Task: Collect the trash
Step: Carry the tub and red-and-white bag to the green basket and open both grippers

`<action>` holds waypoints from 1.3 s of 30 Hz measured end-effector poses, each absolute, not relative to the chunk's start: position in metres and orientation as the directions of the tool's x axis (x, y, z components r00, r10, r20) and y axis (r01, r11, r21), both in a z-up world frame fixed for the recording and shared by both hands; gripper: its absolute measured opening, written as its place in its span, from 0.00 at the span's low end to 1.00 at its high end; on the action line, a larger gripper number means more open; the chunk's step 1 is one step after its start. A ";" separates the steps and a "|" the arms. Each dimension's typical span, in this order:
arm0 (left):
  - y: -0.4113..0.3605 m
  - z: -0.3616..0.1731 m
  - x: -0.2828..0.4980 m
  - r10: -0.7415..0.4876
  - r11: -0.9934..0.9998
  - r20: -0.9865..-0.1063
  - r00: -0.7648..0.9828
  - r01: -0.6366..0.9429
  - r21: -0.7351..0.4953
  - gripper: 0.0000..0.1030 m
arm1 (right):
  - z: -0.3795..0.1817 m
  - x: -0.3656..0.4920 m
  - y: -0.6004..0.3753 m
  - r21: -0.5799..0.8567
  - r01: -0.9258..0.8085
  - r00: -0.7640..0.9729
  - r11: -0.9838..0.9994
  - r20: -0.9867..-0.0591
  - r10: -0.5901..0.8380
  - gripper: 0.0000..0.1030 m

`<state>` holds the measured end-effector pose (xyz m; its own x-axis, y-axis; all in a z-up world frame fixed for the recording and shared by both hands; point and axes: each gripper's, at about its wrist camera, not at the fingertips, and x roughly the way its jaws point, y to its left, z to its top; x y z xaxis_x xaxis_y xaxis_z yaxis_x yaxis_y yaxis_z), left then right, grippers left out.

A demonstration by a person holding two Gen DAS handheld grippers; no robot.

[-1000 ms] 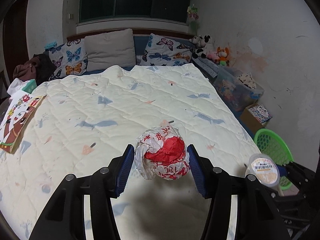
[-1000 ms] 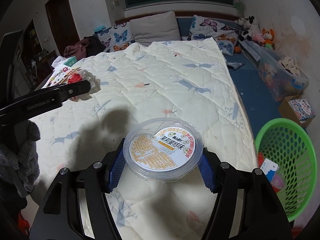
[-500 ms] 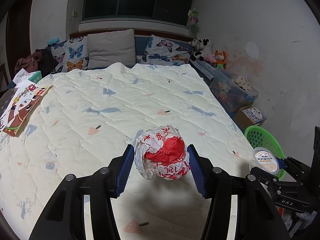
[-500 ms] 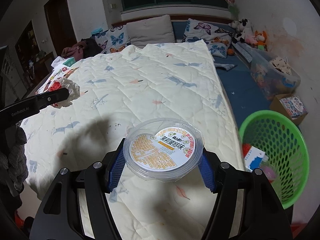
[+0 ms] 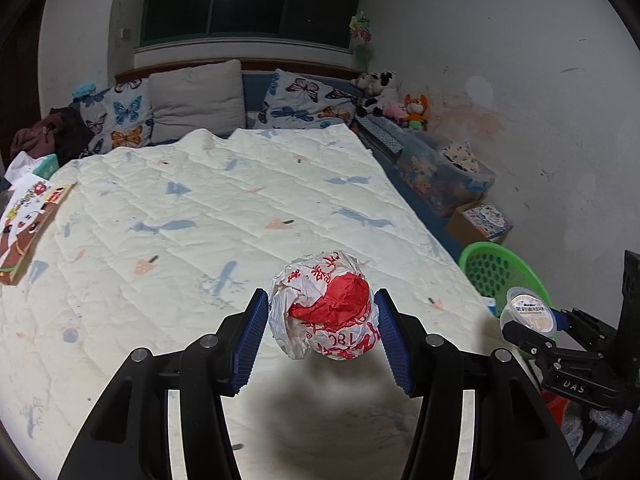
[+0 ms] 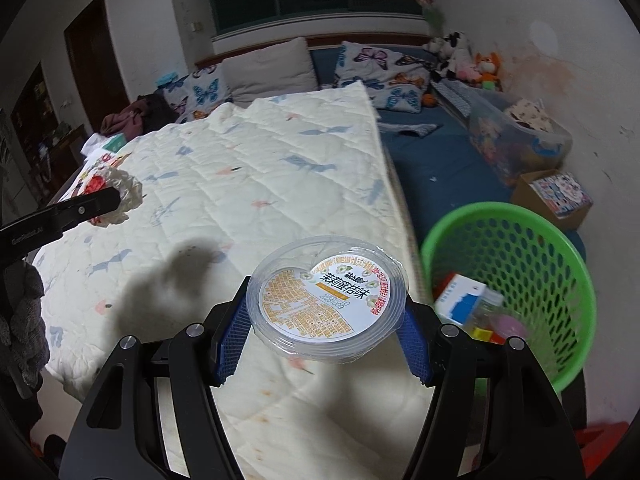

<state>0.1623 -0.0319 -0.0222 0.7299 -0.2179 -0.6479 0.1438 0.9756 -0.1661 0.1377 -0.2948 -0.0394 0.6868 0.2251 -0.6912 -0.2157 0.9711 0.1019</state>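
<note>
Both pieces are picked up but not yet binned: the left tongs (image 5: 320, 336) pinch a crumpled wrapper (image 5: 326, 308) over the bed (image 5: 200, 216), the right tongs (image 6: 326, 332) pinch a plastic tub (image 6: 326, 300) near the green basket (image 6: 560, 248), already holding some trash

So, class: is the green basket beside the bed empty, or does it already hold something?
Not empty. In the right wrist view the green basket holds a white and blue box and other small bits at its bottom.
</note>
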 end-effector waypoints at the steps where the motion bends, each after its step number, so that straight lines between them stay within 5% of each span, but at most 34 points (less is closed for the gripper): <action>1: -0.035 -0.022 0.163 -0.220 0.975 -0.648 0.729 0.148 -0.164 0.51 | -0.040 0.138 -0.299 0.102 -0.207 0.689 0.973 -0.691 0.219 0.64; 39: -0.181 -0.011 0.202 -0.354 0.918 -0.661 0.662 0.379 -0.113 0.51 | -0.089 0.159 -0.476 0.125 0.183 0.634 0.975 -0.773 -0.020 0.68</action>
